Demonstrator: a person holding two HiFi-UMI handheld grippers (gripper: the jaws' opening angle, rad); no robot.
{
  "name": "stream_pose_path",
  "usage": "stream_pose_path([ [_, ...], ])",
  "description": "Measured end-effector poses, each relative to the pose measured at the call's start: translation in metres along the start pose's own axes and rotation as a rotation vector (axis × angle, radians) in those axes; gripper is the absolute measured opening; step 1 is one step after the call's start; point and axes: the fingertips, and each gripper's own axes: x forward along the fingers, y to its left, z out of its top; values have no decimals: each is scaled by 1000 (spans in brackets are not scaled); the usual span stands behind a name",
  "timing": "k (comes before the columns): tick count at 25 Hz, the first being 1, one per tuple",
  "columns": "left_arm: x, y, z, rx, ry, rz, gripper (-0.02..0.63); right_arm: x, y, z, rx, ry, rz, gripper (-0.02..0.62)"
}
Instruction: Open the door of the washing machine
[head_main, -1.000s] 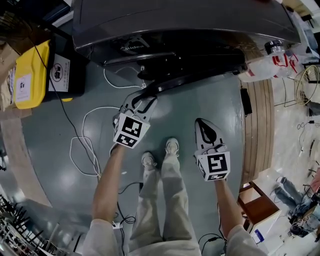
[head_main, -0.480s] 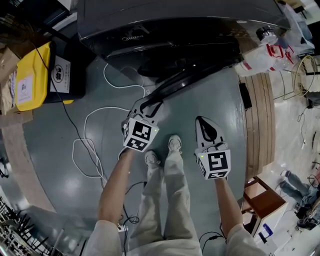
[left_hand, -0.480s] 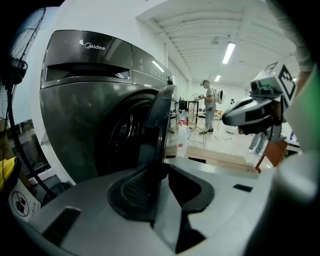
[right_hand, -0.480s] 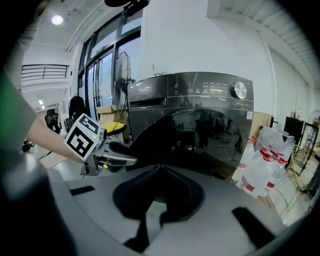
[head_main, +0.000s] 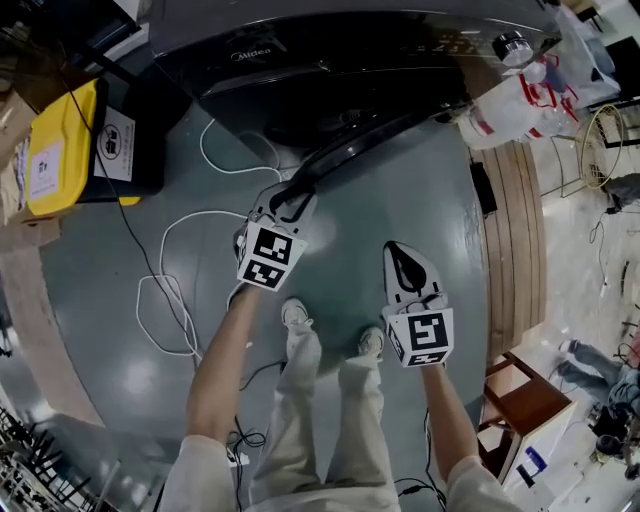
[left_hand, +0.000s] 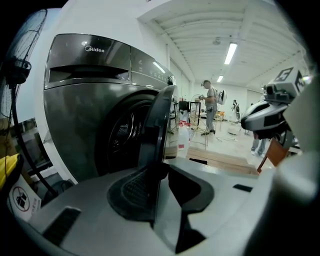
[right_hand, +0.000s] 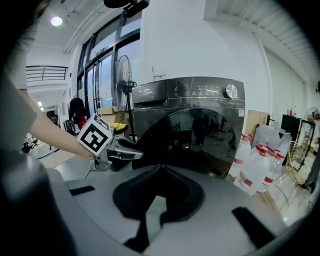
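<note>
**Washer door swung partway out, free edge in a gripper's hold**

The dark washing machine (head_main: 330, 40) fills the top of the head view. Its door (head_main: 375, 138) angles out from the upper right toward the centre, leaving a wedge of open room between door and machine front that widens toward the left. The left gripper (head_main: 287, 198) holds the door's free edge. Its fingers (left_hand: 131, 192) have just been closing, and in the left gripper view the edge stands between them with the pads pressed on it. The drum opening (left_hand: 117, 135) shows just left of that edge.

The right gripper (head_main: 395, 252) hangs over bare floor (head_main: 450, 220) below the door, apart from it, its fingers together on nothing.

A white cable (head_main: 170, 290) loops across the floor at centre left, running up beneath the door's free end. A yellow container (head_main: 55, 150) and a black box (head_main: 135, 135) sit at upper left beside the machine. Water bottles (head_main: 515, 100) crowd the machine's corner at upper right, above wooden boards (head_main: 515, 250) down the right side. The person's shoes (head_main: 297, 318) stand below the grippers. A standing fan (right_hand: 124, 75) rises at left in the right gripper view.
</note>
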Motion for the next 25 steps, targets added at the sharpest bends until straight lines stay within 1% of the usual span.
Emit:
stream_pose_path([
  [5,-3,-12,-4,-23,2,35,106,-14,-11,-10,-8,-9,26,-2],
  [9,-7,-34,-6,-40,3,61,106,-33,-23,-21,-24,-7,41,-2],
  [15,-15,-79,-10,-70,-5,107,103,-65,-42,-40,-19,1,33,-2],
  [22,-18,-137,-9,-54,-9,107,103,-90,-55,-55,-6,4,7,-2],
  [25,-19,-154,-10,-76,-4,111,103,-95,-52,-56,5,1,0,-2],
])
